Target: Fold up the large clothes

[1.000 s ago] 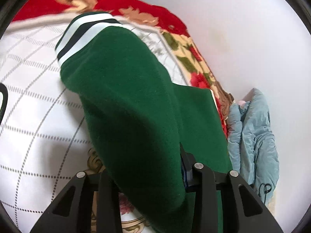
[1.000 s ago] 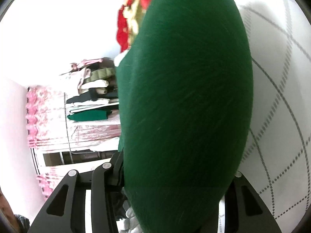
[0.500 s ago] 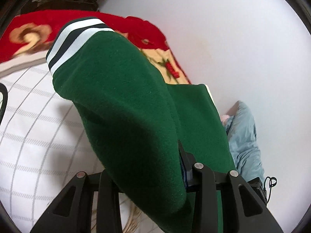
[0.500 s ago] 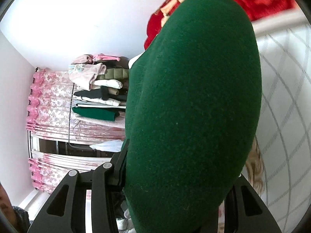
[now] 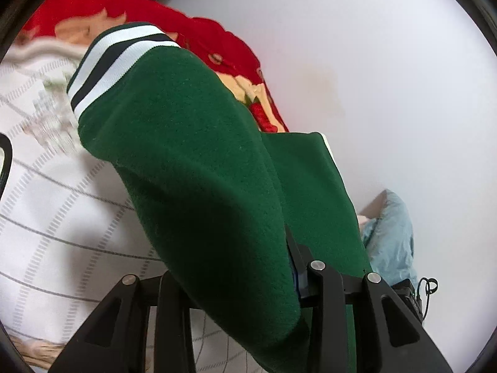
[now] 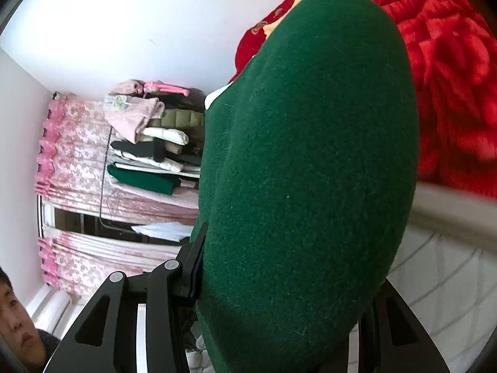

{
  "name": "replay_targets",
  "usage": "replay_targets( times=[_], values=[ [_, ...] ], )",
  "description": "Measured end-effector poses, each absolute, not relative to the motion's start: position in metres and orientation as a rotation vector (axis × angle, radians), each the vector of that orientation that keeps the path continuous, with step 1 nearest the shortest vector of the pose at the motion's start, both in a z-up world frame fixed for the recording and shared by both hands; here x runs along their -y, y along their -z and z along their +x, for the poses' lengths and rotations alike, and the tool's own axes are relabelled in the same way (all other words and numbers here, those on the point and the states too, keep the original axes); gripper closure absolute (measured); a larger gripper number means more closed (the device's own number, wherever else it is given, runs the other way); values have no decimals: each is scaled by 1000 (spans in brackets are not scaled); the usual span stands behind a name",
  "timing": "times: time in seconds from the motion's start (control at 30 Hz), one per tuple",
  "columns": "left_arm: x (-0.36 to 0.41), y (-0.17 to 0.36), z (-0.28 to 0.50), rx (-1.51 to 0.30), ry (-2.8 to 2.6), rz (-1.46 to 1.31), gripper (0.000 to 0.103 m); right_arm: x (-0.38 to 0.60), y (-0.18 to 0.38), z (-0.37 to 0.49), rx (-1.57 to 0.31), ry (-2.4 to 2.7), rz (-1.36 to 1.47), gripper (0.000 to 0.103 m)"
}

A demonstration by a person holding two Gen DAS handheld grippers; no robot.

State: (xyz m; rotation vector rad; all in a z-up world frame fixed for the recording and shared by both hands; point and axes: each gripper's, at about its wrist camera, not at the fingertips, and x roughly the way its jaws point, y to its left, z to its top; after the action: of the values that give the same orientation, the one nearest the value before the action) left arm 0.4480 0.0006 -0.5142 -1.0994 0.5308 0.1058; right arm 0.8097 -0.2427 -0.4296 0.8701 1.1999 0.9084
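Fingers (image 5: 323, 283) clamp thick green garment (image 5: 202, 171).

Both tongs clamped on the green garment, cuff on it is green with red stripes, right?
Not quite. The cuff on the green garment is striped white and dark, not red; the left wrist view shows it. Both the left tongs and right tongs do clamp the garment.

Red floral blanket (image 5: 198, 35), stacked clothes (image 6: 149, 146), pink curtains (image 6: 77, 143).

Fingertips of both hand-held grippers, buried under green garment (image 5: 202, 186).
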Motion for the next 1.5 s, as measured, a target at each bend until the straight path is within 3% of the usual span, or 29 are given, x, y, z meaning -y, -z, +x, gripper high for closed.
replay_targets(
  times=[0.27, 0.37, 0.53, 0.6, 0.67, 0.73, 0.8, 0.83, 0.87, 1.13, 1.5],
  values=[
    [50, 574, 483, -596, -155, -1044, 70, 265, 530, 861, -1311, -954, 853, 57],
    [56, 581, 485, -666, -176, -988, 63, 271, 561, 861, -1344, -934, 858, 54],
    [52, 589, 486, -785, -172, -977, 39, 270, 579, 847, -1417, -834, 785, 27],
    [50, 585, 478, -818, -167, -948, 38, 270, 576, 840, -1407, -793, 777, 20],
    [49, 579, 473, -857, -151, -926, 38, 265, 565, 832, -1410, -711, 767, 10],
    [46, 573, 467, -880, -160, -894, 37, 256, 550, 823, -1399, -640, 713, 9],
    [44, 562, 457, -903, -167, -851, 28, 252, 538, 809, -1402, -548, 638, 4],
    [42, 558, 454, -907, -176, -824, 16, 253, 535, 803, -1399, -515, 611, 0],
    [40, 551, 449, -910, -181, -794, 9, 251, 528, 793, -1395, -468, 560, 0],
    [33, 489, 415, -941, -238, -440, 4, 169, 431, 708, -1286, -68, 80, 0],
    [26, 361, 355, -936, -159, -120, 3, 129, 287, 580, -1133, 161, 42, 0]
  ],
)
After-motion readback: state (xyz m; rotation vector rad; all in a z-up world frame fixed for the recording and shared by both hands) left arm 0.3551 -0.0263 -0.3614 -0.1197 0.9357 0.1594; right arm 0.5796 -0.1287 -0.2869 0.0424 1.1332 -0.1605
